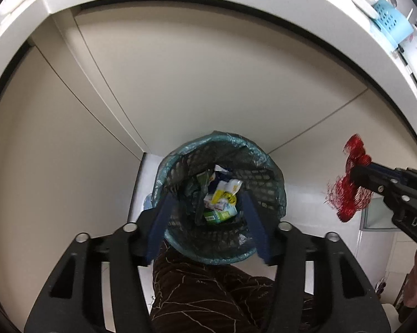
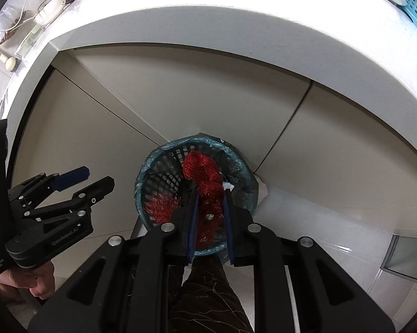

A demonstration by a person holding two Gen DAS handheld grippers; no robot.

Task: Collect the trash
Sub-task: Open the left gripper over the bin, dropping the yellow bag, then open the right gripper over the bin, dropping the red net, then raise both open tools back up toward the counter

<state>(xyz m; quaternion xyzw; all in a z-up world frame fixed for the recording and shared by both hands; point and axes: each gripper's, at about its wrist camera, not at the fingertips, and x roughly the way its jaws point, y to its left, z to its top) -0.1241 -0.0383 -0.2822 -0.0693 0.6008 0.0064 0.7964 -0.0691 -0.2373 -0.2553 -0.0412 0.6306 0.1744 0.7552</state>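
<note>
The right hand-held gripper [image 2: 211,194] pinches red netting [image 2: 205,186] above the bin [image 2: 152,166] ahead, the left hand-held gripper [image 1: 208,194] spread empty; next, likely release.

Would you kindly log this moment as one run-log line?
left gripper: open, empty | right gripper: shut on red mesh netting | trash bin: below, lined, holds cartons | stage: netting not yet dropped

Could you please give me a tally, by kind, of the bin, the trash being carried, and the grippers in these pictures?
Trash bin: 1
Red mesh net: 1
Grippers: 2, left gripper and right gripper
Total: 4
</note>
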